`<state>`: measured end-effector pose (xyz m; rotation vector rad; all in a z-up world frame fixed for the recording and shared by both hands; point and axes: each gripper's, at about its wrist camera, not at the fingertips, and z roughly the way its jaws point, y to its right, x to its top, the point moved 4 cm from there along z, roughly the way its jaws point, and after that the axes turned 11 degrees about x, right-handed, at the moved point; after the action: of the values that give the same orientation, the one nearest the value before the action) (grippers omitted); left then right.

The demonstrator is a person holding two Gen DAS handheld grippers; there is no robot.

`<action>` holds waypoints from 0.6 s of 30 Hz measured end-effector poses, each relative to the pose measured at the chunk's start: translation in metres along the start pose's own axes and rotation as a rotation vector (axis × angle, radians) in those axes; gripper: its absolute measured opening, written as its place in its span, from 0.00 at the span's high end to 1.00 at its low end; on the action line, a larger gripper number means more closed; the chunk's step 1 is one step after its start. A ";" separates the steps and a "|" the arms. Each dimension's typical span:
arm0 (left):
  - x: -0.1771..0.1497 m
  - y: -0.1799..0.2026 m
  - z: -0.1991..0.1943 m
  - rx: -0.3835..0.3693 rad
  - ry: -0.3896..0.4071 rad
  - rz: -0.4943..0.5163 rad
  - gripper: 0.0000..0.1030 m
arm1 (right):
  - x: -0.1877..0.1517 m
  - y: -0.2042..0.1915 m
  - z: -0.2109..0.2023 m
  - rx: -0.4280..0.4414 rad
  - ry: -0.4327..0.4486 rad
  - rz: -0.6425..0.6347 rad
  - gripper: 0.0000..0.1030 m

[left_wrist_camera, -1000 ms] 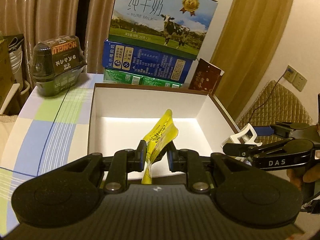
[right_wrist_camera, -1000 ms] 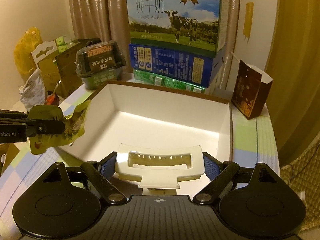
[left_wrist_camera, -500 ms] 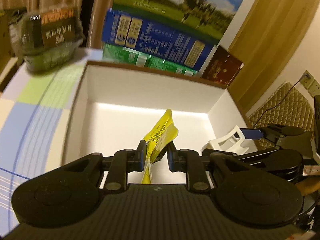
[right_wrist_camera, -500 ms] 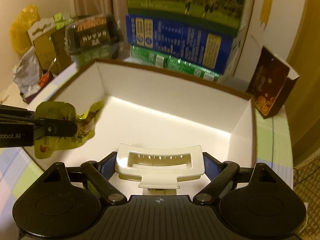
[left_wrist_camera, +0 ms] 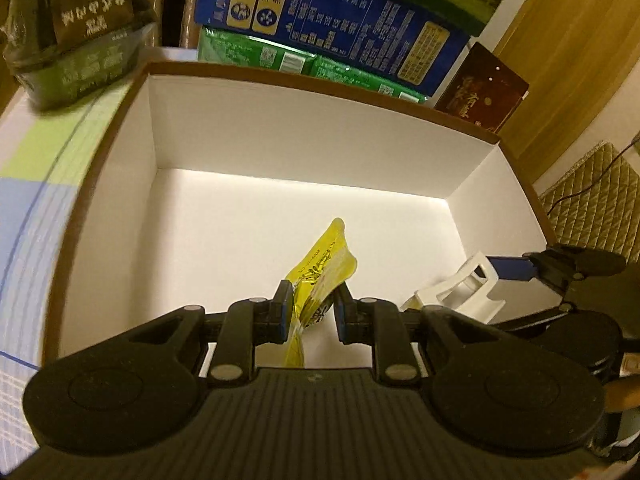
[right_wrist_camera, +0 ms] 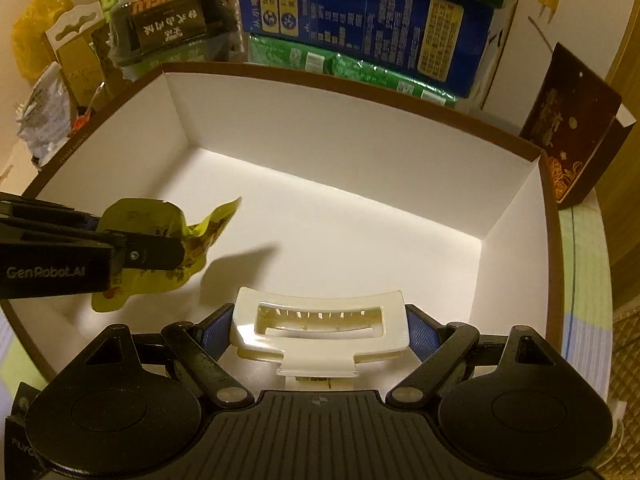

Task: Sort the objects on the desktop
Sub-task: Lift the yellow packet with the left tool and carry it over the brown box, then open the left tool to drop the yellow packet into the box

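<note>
A brown-rimmed box [left_wrist_camera: 320, 84] [right_wrist_camera: 348, 80] with a white inside lies under both grippers. My left gripper [left_wrist_camera: 311, 312] [right_wrist_camera: 176, 250] is shut on a yellow snack packet [left_wrist_camera: 326, 268] [right_wrist_camera: 160, 224], which hangs over the box's near left part and casts a shadow on the floor. My right gripper [right_wrist_camera: 318, 330] [left_wrist_camera: 492, 280] is shut on a white hair claw clip [right_wrist_camera: 320, 328] [left_wrist_camera: 460, 292], held by its two ends over the box's near right part. Neither object touches the box floor that I can see.
Behind the box stand stacked cartons, blue [left_wrist_camera: 332, 16] on green [left_wrist_camera: 288, 60]. A dark wrapped package [left_wrist_camera: 76, 36] sits at the back left, a brown paper bag [right_wrist_camera: 572, 136] at the back right. The tablecloth [left_wrist_camera: 36, 184] is checked. Clutter [right_wrist_camera: 52, 80] lies off the table's left.
Both grippers came forward and down over the box with their objects still held. The box now fills the views and the milk carton at the top has slid out of frame.
</note>
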<state>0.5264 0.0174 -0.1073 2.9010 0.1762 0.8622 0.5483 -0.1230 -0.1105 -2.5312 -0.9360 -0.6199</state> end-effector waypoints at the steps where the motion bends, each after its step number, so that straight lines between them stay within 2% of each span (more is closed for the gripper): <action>1: 0.001 0.000 0.003 -0.010 -0.009 -0.011 0.83 | 0.001 -0.001 0.000 0.002 -0.001 -0.001 0.18; 5: 0.004 0.002 0.008 -0.019 -0.027 -0.028 0.81 | 0.002 -0.002 0.000 0.003 -0.007 -0.015 0.18; 7: 0.006 0.004 0.005 -0.015 -0.016 -0.009 0.70 | 0.002 -0.001 0.001 0.007 -0.006 -0.013 0.18; 9: 0.009 0.005 0.000 -0.002 -0.002 0.003 0.65 | 0.003 -0.002 0.001 0.007 -0.007 -0.011 0.18; 18: 0.016 -0.002 -0.020 -0.011 0.046 0.014 0.63 | 0.004 -0.004 0.002 0.011 -0.016 -0.019 0.18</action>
<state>0.5290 0.0230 -0.0821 2.8776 0.1546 0.9300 0.5488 -0.1170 -0.1099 -2.5235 -0.9674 -0.5992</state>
